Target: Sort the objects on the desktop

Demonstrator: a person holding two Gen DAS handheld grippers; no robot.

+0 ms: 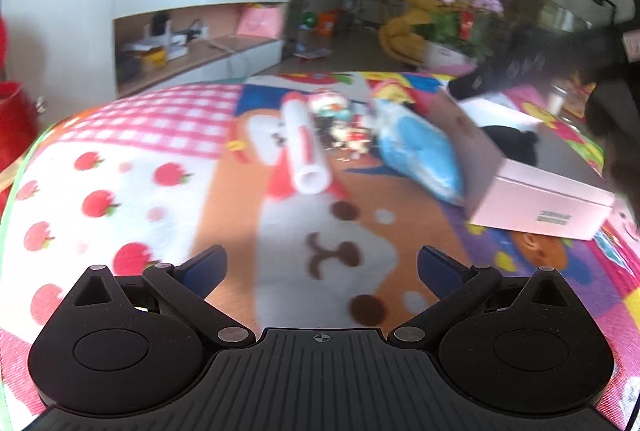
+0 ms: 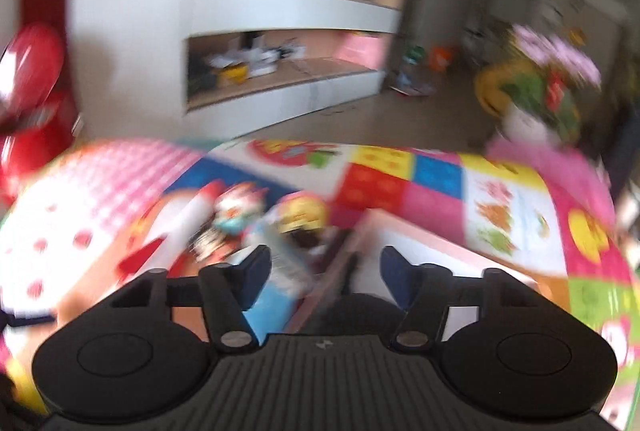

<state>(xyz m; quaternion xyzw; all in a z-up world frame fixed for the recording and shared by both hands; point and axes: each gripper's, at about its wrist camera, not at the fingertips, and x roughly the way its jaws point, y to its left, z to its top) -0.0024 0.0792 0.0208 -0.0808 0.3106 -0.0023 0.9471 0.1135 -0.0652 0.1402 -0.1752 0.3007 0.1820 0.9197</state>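
Observation:
A white tube with red print [image 1: 305,143] lies on the colourful cartoon mat [image 1: 140,159]. Beside it are small toy figures [image 1: 340,123] and a blue packet [image 1: 420,159] leaning on an open pink box [image 1: 536,199] with a black object [image 1: 512,143] inside. My left gripper [image 1: 320,267] is open and empty, well short of the tube. My right gripper [image 2: 325,271] is open and empty, hovering over the pink box's near edge [image 2: 440,243]; it shows as a dark blur in the left wrist view [image 1: 520,67]. The right wrist view is blurred.
A white shelf unit [image 1: 200,31] stands beyond the mat. A flower pot with purple blooms [image 1: 460,19] sits at the far right. Red objects [image 1: 12,119] stand at the left edge. The blue packet [image 2: 276,295] lies under my right gripper's left finger.

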